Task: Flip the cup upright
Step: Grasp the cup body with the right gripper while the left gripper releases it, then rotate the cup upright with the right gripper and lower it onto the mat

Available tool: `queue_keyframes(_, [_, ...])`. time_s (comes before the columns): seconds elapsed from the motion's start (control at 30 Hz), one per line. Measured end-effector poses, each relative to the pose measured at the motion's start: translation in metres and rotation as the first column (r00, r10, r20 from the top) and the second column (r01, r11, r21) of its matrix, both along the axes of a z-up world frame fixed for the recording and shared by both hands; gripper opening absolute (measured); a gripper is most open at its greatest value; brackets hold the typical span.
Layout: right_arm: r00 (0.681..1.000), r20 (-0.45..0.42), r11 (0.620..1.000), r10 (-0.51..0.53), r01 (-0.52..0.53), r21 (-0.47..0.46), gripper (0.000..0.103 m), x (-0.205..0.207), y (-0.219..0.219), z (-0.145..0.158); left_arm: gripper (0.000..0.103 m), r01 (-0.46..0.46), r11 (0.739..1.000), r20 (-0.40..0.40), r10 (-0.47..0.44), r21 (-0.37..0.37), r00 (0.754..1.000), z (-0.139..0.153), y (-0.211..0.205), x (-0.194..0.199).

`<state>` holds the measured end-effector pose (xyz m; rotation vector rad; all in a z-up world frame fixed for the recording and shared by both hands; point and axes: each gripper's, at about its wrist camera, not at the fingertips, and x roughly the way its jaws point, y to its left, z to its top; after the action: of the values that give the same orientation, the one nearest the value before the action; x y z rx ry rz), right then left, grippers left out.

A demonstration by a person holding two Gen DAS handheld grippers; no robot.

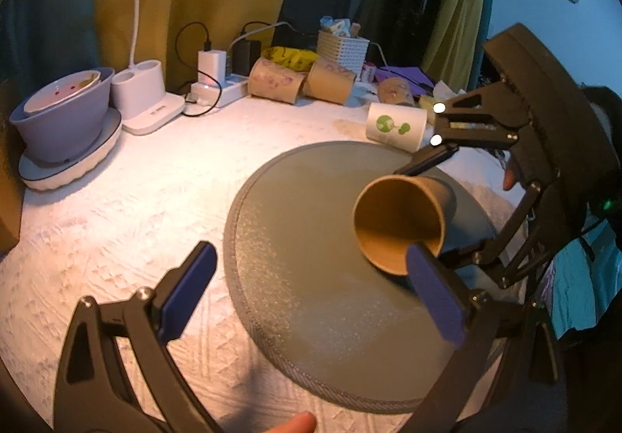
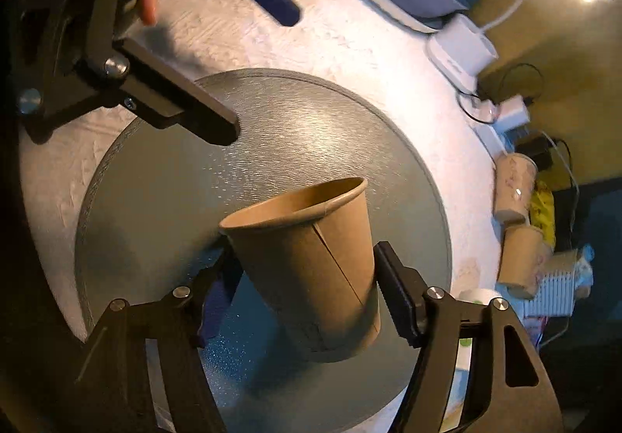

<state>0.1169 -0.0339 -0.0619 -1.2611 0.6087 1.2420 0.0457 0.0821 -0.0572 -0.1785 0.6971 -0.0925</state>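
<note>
A brown paper cup [image 2: 311,262] is held tilted above the round grey mat [image 2: 163,191], its mouth turned up and away from the right wrist camera. My right gripper [image 2: 307,289] is shut on the cup's lower body. In the left wrist view the same cup [image 1: 400,227] shows its open mouth toward the camera, with the right gripper [image 1: 431,207] clamped on it over the mat [image 1: 311,238]. My left gripper [image 1: 311,289] is open and empty, low over the mat's near edge, its right finger just in front of the cup's rim.
A white cup with a green logo [image 1: 396,125] lies on its side behind the mat. Two more brown cups [image 1: 299,81] lie further back by a white basket [image 1: 342,46]. A purple bowl on a white plate [image 1: 62,129], a lamp base [image 1: 147,102] and chargers stand at the left.
</note>
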Motion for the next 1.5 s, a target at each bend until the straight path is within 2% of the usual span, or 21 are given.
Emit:
queue_keyframes(0.13, [0.994, -0.042, 0.988, -0.102, 0.106, 0.115, 0.071, 0.009, -0.013, 0.013, 0.099, -0.01, 1.0, 0.025, 0.01, -0.009, 1.0, 0.003, 0.001, -0.002])
queue_keyframes(0.23, [0.969, -0.139, 0.939, -0.206, 0.236, 0.251, 0.071, 0.021, -0.024, 0.022, 0.099, -0.022, 1.0, 0.044, 0.022, -0.018, 0.999, 0.006, 0.002, -0.004])
queue_keyframes(0.33, [0.924, -0.247, 0.849, -0.291, 0.368, 0.379, 0.071, 0.031, -0.036, 0.025, 0.099, -0.037, 0.999, 0.06, 0.039, -0.031, 0.997, 0.007, 0.004, -0.004])
queue_keyframes(0.4, [0.88, -0.337, 0.764, -0.336, 0.463, 0.45, 0.071, 0.039, -0.045, 0.025, 0.099, -0.051, 0.998, 0.063, 0.053, -0.036, 0.997, 0.007, 0.006, -0.004])
queue_keyframes(0.57, [0.781, -0.505, 0.581, -0.368, 0.617, 0.53, 0.071, 0.054, -0.061, 0.021, 0.099, -0.082, 0.995, 0.065, 0.085, -0.048, 0.994, 0.006, 0.01, -0.004])
queue_keyframes(0.6, [0.771, -0.519, 0.565, -0.369, 0.629, 0.533, 0.071, 0.058, -0.061, 0.02, 0.099, -0.086, 0.995, 0.066, 0.089, -0.049, 0.994, 0.006, 0.011, -0.004])
queue_keyframes(0.87, [0.711, -0.577, 0.511, -0.401, 0.697, 0.503, 0.072, 0.071, -0.065, 0.012, 0.099, -0.084, 0.995, 0.085, 0.088, -0.047, 0.993, 0.009, 0.008, -0.007])
queue_keyframes(0.97, [0.705, -0.582, 0.493, -0.406, 0.705, 0.51, 0.072, 0.07, -0.07, 0.013, 0.099, -0.079, 0.996, 0.091, 0.082, -0.044, 0.992, 0.009, 0.006, -0.007])
queue_keyframes(1.2, [0.687, -0.584, 0.498, -0.433, 0.722, 0.48, 0.072, 0.066, -0.078, 0.007, 0.099, -0.065, 0.998, 0.107, 0.066, -0.019, 0.992, 0.01, -0.002, -0.007])
queue_keyframes(1.5, [0.66, -0.597, 0.478, -0.456, 0.748, 0.461, 0.074, 0.061, -0.093, 0.0, 0.099, -0.036, 0.999, 0.122, 0.035, 0.006, 0.992, 0.01, -0.012, -0.008])
